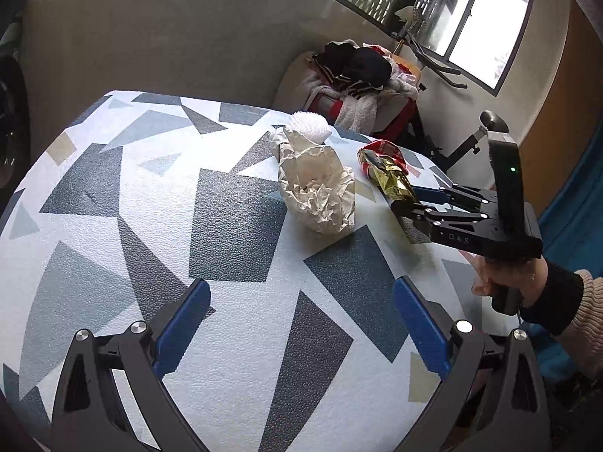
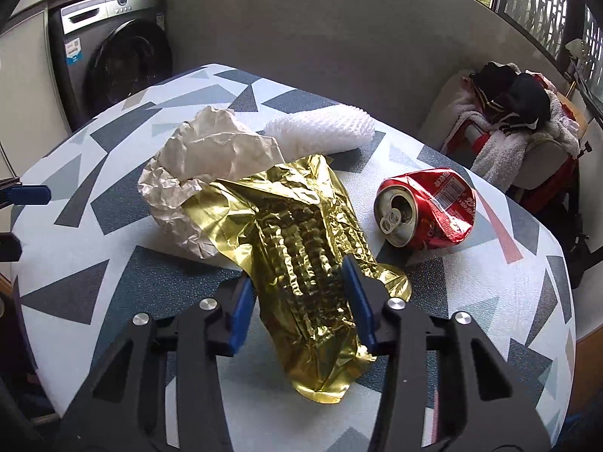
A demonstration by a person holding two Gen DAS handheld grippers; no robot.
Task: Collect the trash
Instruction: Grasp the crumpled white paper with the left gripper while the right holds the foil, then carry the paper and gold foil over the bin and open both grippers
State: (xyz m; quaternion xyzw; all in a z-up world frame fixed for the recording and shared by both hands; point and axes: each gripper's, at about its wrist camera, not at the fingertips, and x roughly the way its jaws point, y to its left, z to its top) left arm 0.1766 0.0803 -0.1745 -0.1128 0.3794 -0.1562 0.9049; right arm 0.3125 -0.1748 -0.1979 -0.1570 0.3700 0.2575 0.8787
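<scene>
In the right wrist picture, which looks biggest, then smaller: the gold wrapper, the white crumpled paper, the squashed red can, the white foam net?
1. gold wrapper, though it lies nearest the camera.
2. white crumpled paper, partly hidden behind the wrapper.
3 and 4. squashed red can and white foam net look about alike; the net lies farther back.

Daylight entered through the dark-framed sliding window (image 1: 486, 26) at upper right of the left wrist view, where the panes were blown out to white. The geometric-patterned grey, blue and white surface (image 1: 233, 226) was evenly and softly lit, with faint shadows beneath objects. The crinkled gold foil wrapper (image 2: 301, 248) carried sharp specular glare. Both views were in focus centrally; fisheye distortion bowed walls and the surface's edge, and dark vignetting filled the corners.
</scene>
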